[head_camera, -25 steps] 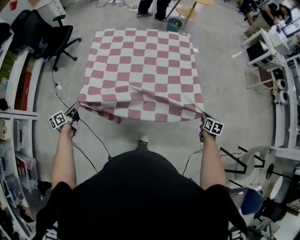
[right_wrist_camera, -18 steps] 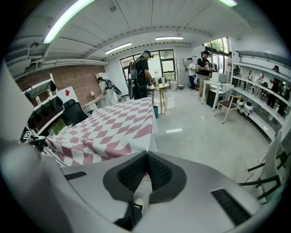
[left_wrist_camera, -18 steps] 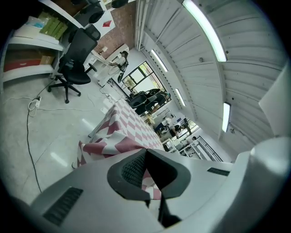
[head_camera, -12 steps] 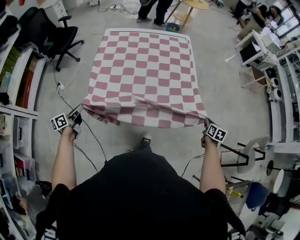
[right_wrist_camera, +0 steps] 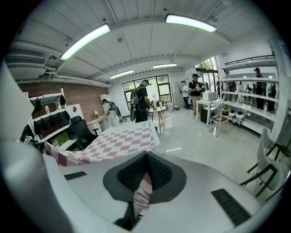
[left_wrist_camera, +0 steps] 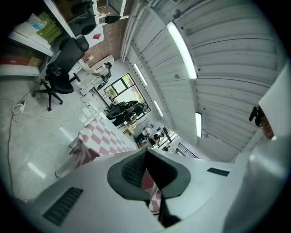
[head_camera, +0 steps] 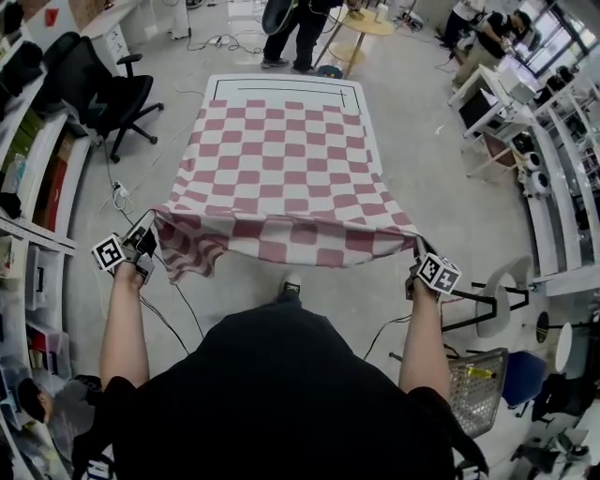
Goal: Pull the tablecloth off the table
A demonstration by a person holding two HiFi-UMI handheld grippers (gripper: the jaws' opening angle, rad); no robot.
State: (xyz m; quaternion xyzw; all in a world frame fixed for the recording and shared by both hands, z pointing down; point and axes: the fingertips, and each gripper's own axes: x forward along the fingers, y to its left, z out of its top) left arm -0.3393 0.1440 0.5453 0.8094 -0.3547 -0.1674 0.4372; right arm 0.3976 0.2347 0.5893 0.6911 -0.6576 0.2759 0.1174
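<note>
A red-and-white checked tablecloth point(head_camera: 286, 173) lies stretched over a white table point(head_camera: 286, 86), whose far end shows bare. The cloth's near edge hangs in the air between my two grippers. My left gripper point(head_camera: 148, 242) is shut on the near left corner of the tablecloth point(left_wrist_camera: 148, 179), with a flap drooping beside it. My right gripper point(head_camera: 416, 253) is shut on the near right corner of the tablecloth point(right_wrist_camera: 143, 184). In the right gripper view the tablecloth point(right_wrist_camera: 119, 143) runs back over the table point(right_wrist_camera: 155, 133).
A black office chair point(head_camera: 103, 80) stands left of the table, with shelves point(head_camera: 37, 178) along the left wall. People stand at the far end point(head_camera: 300, 23). Benches point(head_camera: 553, 178) and a white chair point(head_camera: 492, 305) are at the right. Cables point(head_camera: 173, 295) trail on the floor.
Both grippers have pulled the cloth toward me and lifted its near edge. The cloth has slid along the table, baring the white far end. The head view has drawn back.
</note>
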